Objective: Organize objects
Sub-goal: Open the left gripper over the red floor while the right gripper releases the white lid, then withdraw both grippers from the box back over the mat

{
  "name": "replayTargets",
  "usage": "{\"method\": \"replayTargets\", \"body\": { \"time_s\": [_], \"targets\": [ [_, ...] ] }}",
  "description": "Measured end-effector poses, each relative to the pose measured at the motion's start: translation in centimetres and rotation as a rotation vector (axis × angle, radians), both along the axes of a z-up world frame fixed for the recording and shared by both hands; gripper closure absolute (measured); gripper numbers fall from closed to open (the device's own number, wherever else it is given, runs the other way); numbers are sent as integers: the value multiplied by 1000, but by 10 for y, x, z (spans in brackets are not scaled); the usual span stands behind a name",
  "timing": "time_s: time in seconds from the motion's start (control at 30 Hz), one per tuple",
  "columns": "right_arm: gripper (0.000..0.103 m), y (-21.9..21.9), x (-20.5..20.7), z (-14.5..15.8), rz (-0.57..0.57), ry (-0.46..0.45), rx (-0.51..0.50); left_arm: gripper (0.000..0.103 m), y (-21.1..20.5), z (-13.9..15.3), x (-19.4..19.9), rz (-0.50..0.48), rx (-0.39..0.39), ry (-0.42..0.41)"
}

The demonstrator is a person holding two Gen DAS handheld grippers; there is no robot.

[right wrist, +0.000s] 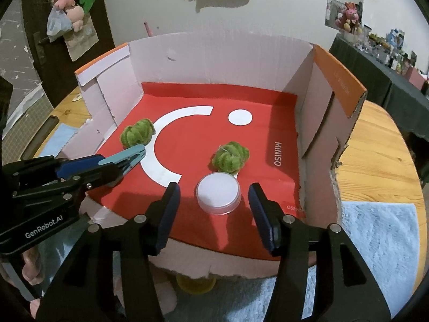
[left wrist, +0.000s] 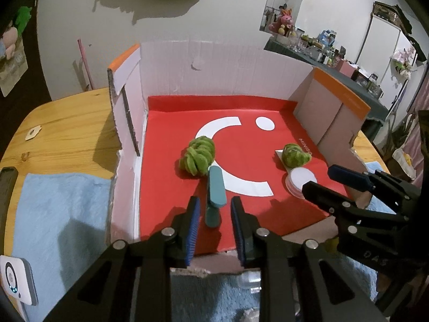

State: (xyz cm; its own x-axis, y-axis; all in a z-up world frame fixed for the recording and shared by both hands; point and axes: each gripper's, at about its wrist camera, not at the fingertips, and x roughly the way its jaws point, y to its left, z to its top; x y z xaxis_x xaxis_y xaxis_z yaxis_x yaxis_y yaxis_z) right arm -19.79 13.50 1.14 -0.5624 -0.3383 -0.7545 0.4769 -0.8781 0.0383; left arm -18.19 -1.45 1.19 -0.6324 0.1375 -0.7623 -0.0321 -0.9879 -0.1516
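An open cardboard box [left wrist: 193, 67] lined with red paper holds everything. A teal clip [left wrist: 215, 190] stands between the fingers of my left gripper [left wrist: 215, 204], with a gap on each side, so the gripper is open. Just beyond the clip lies a fuzzy green ball [left wrist: 199, 158]. A second green ball [right wrist: 230, 157] lies at the right, and a round white container [right wrist: 218, 191] sits right in front of it. My right gripper [right wrist: 213, 190] straddles that container without touching it and is open. From the right wrist view the left gripper [right wrist: 112, 166] and the clip [right wrist: 126, 155] appear at the left.
The box [right wrist: 214, 59] has tall white walls and orange-edged side flaps, with a low torn front edge. It stands on a wooden table [left wrist: 67, 123] with a blue towel [left wrist: 59, 214] under its front. A white device [left wrist: 16, 281] lies at the near left.
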Motion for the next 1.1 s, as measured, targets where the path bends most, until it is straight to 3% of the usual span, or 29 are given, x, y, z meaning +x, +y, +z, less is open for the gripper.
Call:
{"method": "replayTargets", "body": {
  "time_s": [0.03,0.13,0.57,0.77,1.0,1.1],
  "targets": [
    [50,0,2,1,0,4,-1,67,0,0,1,2,-2,4],
    [43,2,7,6,1,18,-7,67,0,3,8,6,-4,14],
    [37,6,30,13,0,53,-9,59,1,11,30,11,-15,35],
    [28,10,42,19,-3,74,-13,49,3,16,42,8,-20,52],
    [28,16,56,24,-11,90,-21,42,5,22,57,8,-20,73],
    [23,18,63,27,-10,98,-25,38,5,23,63,10,-19,77]
  ]
}}
